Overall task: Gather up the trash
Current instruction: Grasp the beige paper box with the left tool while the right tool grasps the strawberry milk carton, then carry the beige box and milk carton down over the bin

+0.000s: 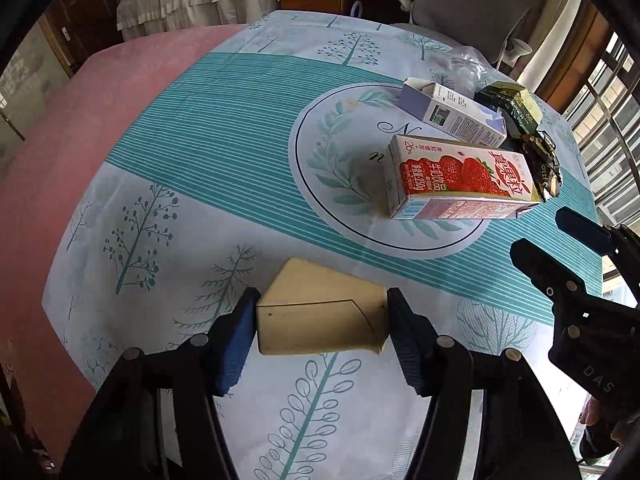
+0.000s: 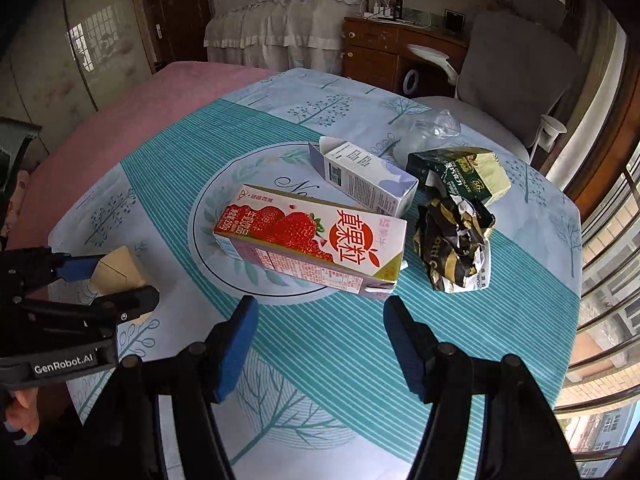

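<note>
1. The table (image 2: 328, 360) fills both views under a teal-striped cloth printed with trees, and the trash sits on it in a loose cluster toward the far right. No bin or bag shows in either view, so where this lot is headed I cannot tell.

2. Biggest piece: the strawberry milk carton (image 2: 312, 240), lying on its side over the round leaf print, closest to the right gripper.

3. Behind it lies the white and lilac box (image 2: 364, 180), one end open, resting just against the carton's far edge. To its right, the dark green chocolate box (image 2: 460, 174), and in front of that the crumpled black and gold wrapper (image 2: 454, 246). A bit of clear plastic (image 2: 428, 128) sits farthest back.

4. The left gripper (image 1: 322, 316) is pinching a small tan cardboard box (image 1: 320, 316), one pad on each side, apparently held above the cloth and well apart from the pile.

5. The right gripper (image 2: 320, 320) hangs spread wide, nothing between its jaws, pointed at the milk carton's near end.

6. Risks now: the carton looks wider than an easy bite, so a corner grip could let it swing or slip. Pushing in could shove it into the lilac box and scatter the wrapper. The tan box may crush or twist out if squeezed unevenly.
</note>
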A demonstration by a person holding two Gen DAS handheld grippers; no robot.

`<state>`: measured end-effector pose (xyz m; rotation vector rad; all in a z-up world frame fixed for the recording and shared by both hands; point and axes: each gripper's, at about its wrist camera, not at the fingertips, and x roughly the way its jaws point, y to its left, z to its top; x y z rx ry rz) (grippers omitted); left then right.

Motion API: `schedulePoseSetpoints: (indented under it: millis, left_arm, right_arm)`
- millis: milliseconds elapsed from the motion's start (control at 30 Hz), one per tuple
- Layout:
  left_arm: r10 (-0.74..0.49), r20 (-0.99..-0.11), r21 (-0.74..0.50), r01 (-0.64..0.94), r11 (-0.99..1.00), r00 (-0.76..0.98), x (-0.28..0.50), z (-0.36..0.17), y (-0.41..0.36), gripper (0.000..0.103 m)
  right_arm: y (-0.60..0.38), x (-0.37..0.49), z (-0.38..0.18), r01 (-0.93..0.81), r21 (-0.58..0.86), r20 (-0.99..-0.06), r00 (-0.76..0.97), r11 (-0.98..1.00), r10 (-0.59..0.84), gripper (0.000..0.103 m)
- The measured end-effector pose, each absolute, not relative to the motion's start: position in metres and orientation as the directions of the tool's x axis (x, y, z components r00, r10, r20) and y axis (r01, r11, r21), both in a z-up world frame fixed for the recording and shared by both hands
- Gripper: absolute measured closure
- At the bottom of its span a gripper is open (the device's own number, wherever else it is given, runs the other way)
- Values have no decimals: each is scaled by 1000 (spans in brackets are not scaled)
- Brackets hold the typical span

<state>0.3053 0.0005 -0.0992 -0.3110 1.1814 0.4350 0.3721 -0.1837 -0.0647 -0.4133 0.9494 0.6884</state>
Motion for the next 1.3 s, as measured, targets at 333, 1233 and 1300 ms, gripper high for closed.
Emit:
schedulePoseSetpoints:
  millis: [333, 1233, 1300]
  left_arm:
    - [168, -949, -4, -543, 840, 267, 319, -98, 54, 42]
    - [142, -953, 5, -456, 890, 266, 289, -80, 59, 42]
    - [130, -953, -1, -429, 903, 275, 281, -74, 56, 42]
  right_arm:
    - [-126, 397, -67, -922, -195, -873, 319, 334, 368, 24]
    - [-114, 406, -65, -783, 199, -926, 47, 589, 376, 46]
    - [-126, 397, -59, -713, 248, -915, 52, 656, 401, 47]
